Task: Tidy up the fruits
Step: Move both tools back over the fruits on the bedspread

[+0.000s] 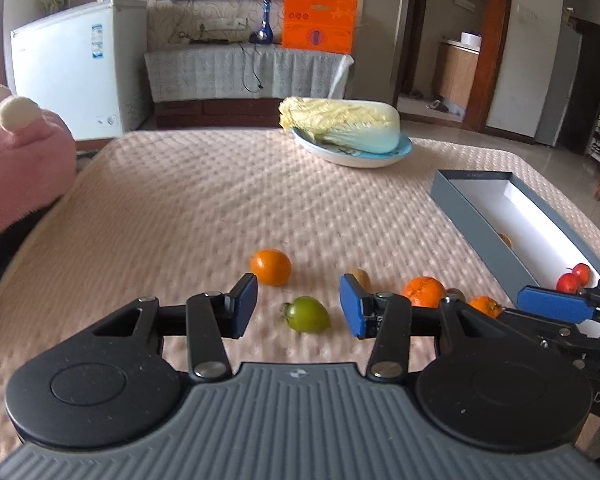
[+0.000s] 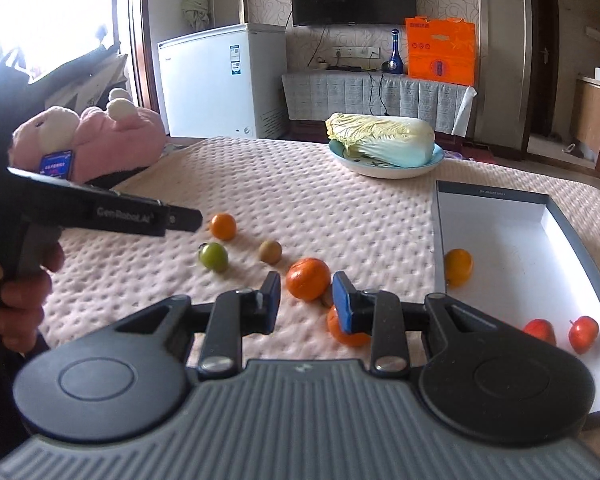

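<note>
Loose fruit lies on the pink quilted table. My left gripper (image 1: 298,306) is open, with a green tomato (image 1: 307,314) on the table between its fingers; an orange (image 1: 271,266) sits just beyond. My right gripper (image 2: 306,306) is open and empty, with a large orange (image 2: 309,279) just ahead between the fingertips and a smaller orange (image 2: 346,330) partly hidden behind its right finger (image 2: 345,306). A kiwi (image 2: 270,251) lies farther off. The grey box (image 2: 444,216) at right holds a yellow orange (image 2: 458,266) and two red fruits (image 2: 583,333).
A napa cabbage (image 2: 382,140) lies on a blue plate (image 2: 384,170) at the table's far side. A pink plush toy (image 2: 88,136) sits at the left edge. A white freezer (image 2: 220,80) and a cabinet stand behind the table.
</note>
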The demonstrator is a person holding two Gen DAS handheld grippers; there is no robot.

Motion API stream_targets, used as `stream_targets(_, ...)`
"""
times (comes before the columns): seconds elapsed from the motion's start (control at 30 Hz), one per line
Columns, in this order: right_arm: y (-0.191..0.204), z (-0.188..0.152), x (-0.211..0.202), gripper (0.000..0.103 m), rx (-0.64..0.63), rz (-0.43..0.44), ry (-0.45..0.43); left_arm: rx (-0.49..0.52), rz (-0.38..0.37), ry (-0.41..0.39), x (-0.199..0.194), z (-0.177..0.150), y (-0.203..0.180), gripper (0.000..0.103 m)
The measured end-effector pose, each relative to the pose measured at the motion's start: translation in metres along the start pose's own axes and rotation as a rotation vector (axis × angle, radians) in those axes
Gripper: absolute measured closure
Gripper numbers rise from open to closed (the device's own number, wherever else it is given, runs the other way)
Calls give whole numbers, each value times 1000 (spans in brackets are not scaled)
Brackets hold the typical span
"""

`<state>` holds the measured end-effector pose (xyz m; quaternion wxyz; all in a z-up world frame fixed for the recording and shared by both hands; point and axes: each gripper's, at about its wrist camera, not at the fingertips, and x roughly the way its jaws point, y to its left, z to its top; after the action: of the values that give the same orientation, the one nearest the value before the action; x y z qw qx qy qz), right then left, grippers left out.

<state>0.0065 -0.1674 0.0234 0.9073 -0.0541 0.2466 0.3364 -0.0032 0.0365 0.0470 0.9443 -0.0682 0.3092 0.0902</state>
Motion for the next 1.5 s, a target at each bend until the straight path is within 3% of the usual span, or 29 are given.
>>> stream_targets(0.1, 2, 2, -1, 71, -3, -10, -10, 24, -6, 20, 6, -1, -4, 51)
stream_targets(0.2, 1, 2, -1, 62, -1, -24, -8, 27, -20, 11, 6, -1, -6, 51)
stream_targets(0.37, -2, 3, 3, 62, 40, 1, 6, 10, -36, -22, 1, 3, -8, 51)
stream_targets(0.67, -1, 7, 14, 61, 68, -23, 5, 21, -24, -5, 5, 2, -4, 51)
stream_targets(0.87, 5, 6, 17, 61, 39, -23, 32, 2, -26, -11, 3, 2, 5, 51)
stream_targets(1.13, -2, 5, 10, 61, 32, -67, -4, -6, -15, 10, 10, 1, 6, 51)
stream_targets(1.5, -1, 5, 7, 61, 20, -47, 10, 0, -14, -3, 8, 1, 4, 51)
